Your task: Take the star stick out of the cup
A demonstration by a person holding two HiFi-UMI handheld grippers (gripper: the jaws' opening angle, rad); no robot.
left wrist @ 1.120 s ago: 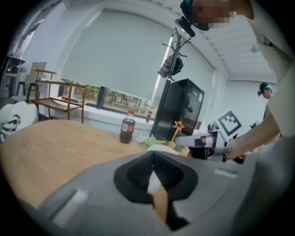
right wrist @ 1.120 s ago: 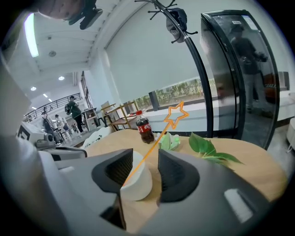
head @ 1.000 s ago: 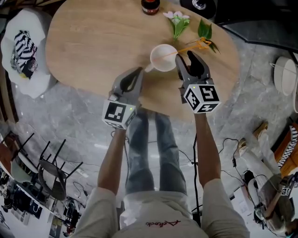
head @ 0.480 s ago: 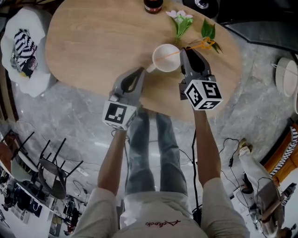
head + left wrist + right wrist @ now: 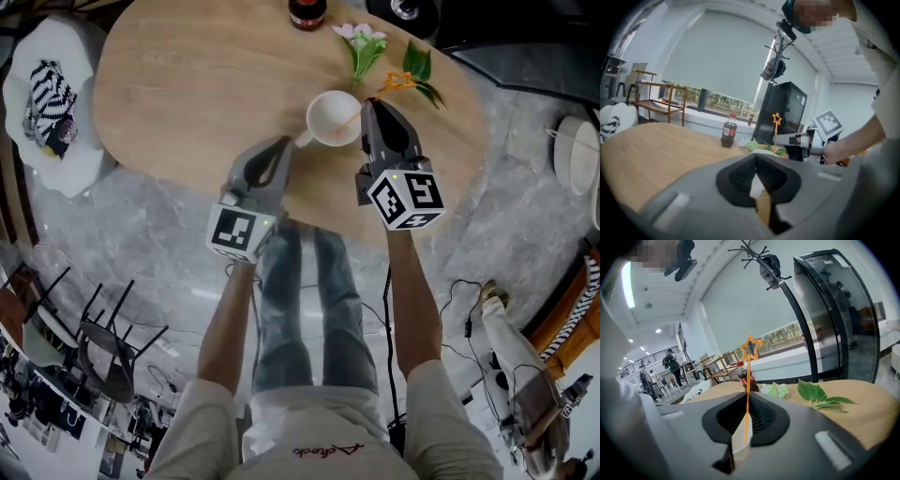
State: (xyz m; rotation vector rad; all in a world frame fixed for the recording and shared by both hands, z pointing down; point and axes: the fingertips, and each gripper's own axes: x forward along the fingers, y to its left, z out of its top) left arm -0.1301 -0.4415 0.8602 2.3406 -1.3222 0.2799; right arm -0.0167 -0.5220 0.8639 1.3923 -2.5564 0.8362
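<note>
Right gripper view shows your right gripper with its jaws just closed narrow onto the stick. They pinch the thin shaft low down, so the star stands clear above them. The stick's foot is not yet out of the cup and leans over the rim toward that gripper. Your left gripper is clamped on the cup's handle, likely to keep the light cup from sliding or tipping on the table when you lift.

Dark cola bottle at the wooden desk's far edge is cut off; right hand-held gripper hides the thin orange star stick's middle; left hand-held gripper hides most of the round white cup.
</note>
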